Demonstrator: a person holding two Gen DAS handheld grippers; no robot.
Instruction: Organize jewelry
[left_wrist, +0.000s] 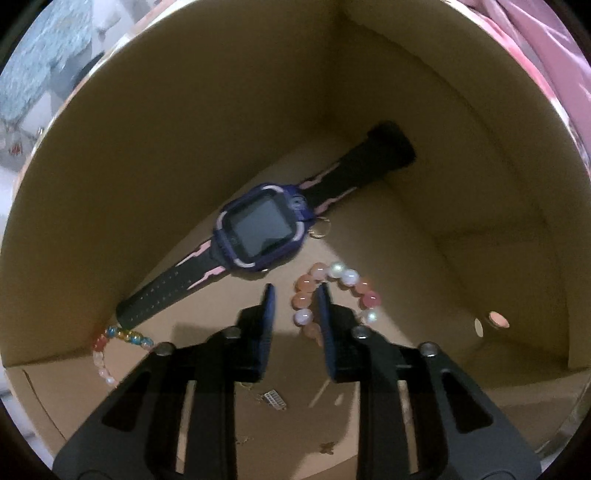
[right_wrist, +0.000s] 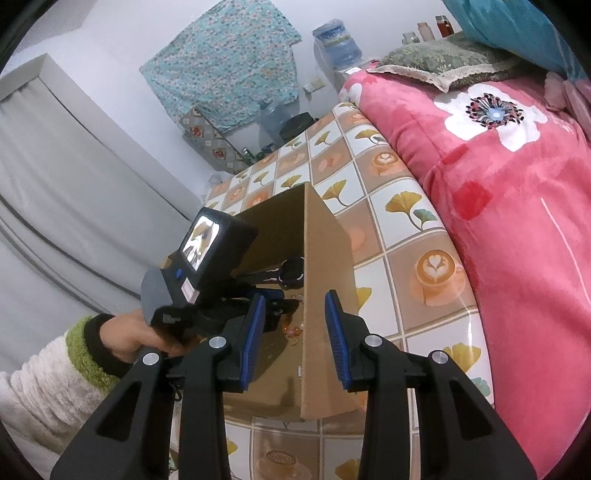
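Observation:
I look straight down into a cardboard box (left_wrist: 184, 147). A purple watch (left_wrist: 264, 230) with a black and pink strap lies slanted across its floor. A pink and white bead bracelet (left_wrist: 347, 277) lies by my left gripper (left_wrist: 295, 295), which is open by a narrow gap. Some of the bracelet's beads sit in that gap, and no pad presses on them. A multicoloured bead bracelet (left_wrist: 125, 334) lies at the strap's lower end. In the right wrist view my right gripper (right_wrist: 295, 332) stands open astride the box (right_wrist: 328, 258) wall. The left gripper (right_wrist: 275, 301) dips inside beside the watch (right_wrist: 291, 273).
A small gold ring (left_wrist: 320, 229) and a small metal charm (left_wrist: 275, 398) lie on the box floor. The box stands on a table with a tile-patterned cloth (right_wrist: 406, 229). A pink flowered blanket (right_wrist: 517, 184) borders it on the right. A person's hand (right_wrist: 129, 339) holds the left gripper.

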